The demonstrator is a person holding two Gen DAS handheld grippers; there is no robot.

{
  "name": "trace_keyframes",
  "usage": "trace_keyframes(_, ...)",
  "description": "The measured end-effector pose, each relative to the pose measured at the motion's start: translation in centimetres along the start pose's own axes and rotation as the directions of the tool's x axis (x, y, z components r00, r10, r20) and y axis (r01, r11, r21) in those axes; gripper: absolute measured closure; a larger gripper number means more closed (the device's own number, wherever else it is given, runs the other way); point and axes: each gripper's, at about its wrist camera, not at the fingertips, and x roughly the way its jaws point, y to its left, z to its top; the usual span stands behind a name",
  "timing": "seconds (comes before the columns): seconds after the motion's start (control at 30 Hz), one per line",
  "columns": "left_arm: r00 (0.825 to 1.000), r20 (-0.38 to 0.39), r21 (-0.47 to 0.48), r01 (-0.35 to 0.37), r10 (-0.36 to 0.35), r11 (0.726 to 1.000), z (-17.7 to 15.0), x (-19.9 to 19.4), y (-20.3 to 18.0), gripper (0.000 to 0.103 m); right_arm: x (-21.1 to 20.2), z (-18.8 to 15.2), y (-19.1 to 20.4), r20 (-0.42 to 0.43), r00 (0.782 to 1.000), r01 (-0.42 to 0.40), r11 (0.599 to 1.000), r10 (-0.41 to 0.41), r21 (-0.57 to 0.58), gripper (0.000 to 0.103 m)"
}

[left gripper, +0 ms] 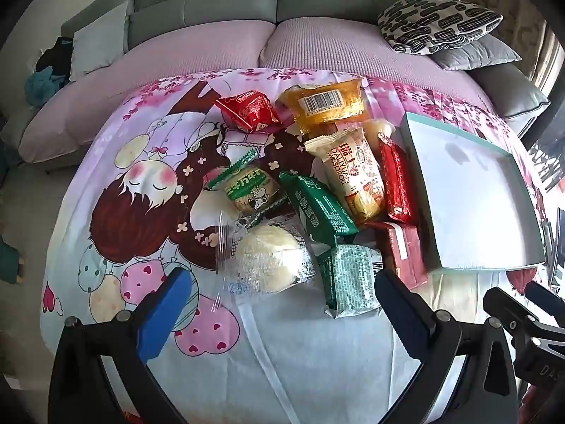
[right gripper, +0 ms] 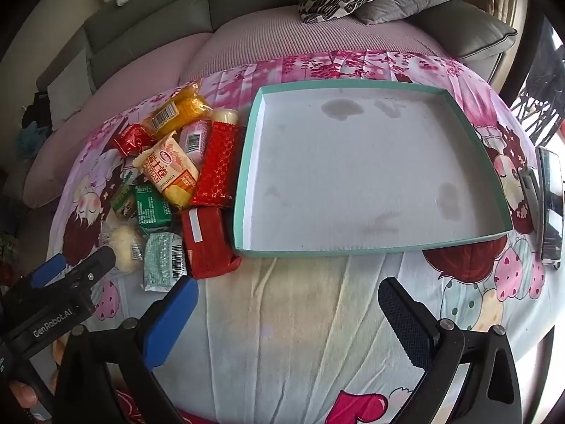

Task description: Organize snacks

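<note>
A heap of wrapped snacks lies on a cartoon-print cloth: a clear-wrapped white bun (left gripper: 266, 259), a pale green packet (left gripper: 349, 279), a dark green packet (left gripper: 319, 208), a cream Swiss-roll pack (left gripper: 353, 169), a yellow pack (left gripper: 326, 106) and red packs (left gripper: 397, 183). A shallow teal-rimmed white tray (right gripper: 353, 176) sits empty right of the heap; it also shows in the left wrist view (left gripper: 469, 190). My left gripper (left gripper: 279, 304) is open, just short of the bun. My right gripper (right gripper: 286, 312) is open over bare cloth in front of the tray.
A pink-covered sofa seat (left gripper: 197, 53) with patterned (left gripper: 438, 21) and grey cushions lies behind the cloth. A phone-like device (right gripper: 551, 205) rests at the right edge. The left gripper's body (right gripper: 60, 304) shows at the right wrist view's left.
</note>
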Motion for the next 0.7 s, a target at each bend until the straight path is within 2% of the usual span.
trace_keyframes(0.7,1.0,0.009,-0.003,0.006,-0.006,1.0,0.22,-0.43,0.06,0.0,-0.16,-0.34,-0.14,0.02,1.0,0.001,1.0,0.0,-0.02,0.0)
